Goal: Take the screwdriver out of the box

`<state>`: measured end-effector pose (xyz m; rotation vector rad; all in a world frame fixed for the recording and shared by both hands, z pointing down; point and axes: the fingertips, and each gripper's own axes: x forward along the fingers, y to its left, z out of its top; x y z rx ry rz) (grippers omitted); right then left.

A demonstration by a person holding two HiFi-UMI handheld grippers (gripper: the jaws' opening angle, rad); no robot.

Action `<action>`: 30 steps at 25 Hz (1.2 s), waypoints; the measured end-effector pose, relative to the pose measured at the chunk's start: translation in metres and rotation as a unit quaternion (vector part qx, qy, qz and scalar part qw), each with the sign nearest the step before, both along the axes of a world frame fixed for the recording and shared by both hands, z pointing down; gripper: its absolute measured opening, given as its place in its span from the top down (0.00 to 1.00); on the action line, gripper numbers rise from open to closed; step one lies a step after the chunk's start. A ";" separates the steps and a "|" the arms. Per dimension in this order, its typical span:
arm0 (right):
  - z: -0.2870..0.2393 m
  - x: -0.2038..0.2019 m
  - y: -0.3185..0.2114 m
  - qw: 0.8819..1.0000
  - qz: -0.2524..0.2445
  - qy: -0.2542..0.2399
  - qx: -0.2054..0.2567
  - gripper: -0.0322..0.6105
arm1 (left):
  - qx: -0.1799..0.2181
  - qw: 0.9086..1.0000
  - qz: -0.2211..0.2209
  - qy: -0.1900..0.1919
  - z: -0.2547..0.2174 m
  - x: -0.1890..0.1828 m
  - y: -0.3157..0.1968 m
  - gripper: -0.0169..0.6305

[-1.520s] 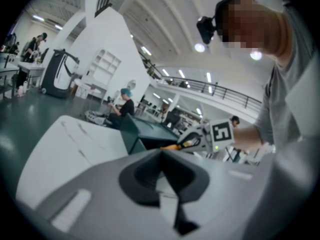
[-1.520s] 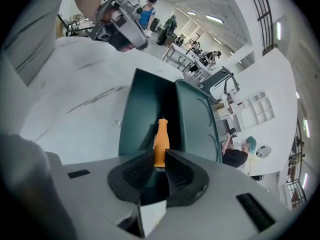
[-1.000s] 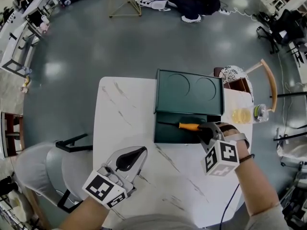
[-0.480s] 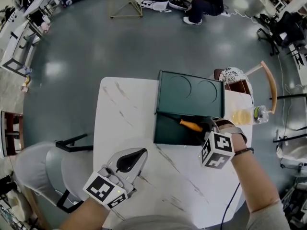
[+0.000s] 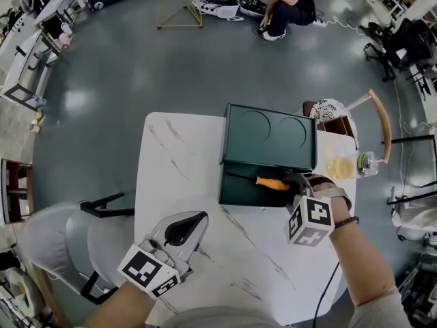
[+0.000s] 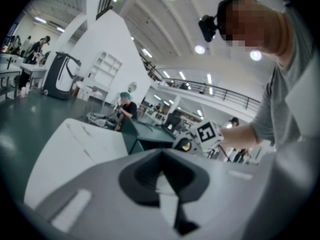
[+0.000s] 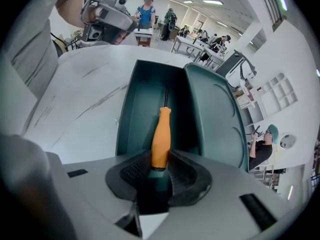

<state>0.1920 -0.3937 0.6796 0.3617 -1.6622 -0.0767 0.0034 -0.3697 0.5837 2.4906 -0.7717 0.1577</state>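
Note:
A dark green box stands open on the white marble table, its lid tipped back. Inside lies the screwdriver with an orange handle and a thin dark shaft pointing left in the head view. My right gripper points steeply down into the box. Its jaws have just been closing and stand either side of the handle's butt end, not clearly pressing it. My left gripper rests low over the table's near left part, jaws together on nothing.
A clear bottle and a yellow cup stand at the table's right edge, next to a wooden chair. A grey chair is at the table's left. A person crouches on the floor far behind.
The right gripper stayed at the handle with its jaws opening, then narrowing. The screwdriver's shaft swung up toward the lid and came partly back down. The left gripper kept still.

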 end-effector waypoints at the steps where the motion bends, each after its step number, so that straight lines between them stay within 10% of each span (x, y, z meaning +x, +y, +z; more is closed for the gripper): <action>1: -0.003 0.001 0.001 1.000 0.003 -0.001 0.003 0.79 | 0.002 1.000 0.001 0.000 -0.002 0.000 0.000 0.97; 30: -0.143 -0.018 0.031 0.980 0.164 -0.064 0.089 0.79 | 0.071 0.997 0.013 0.021 -0.126 -0.067 -0.003 0.97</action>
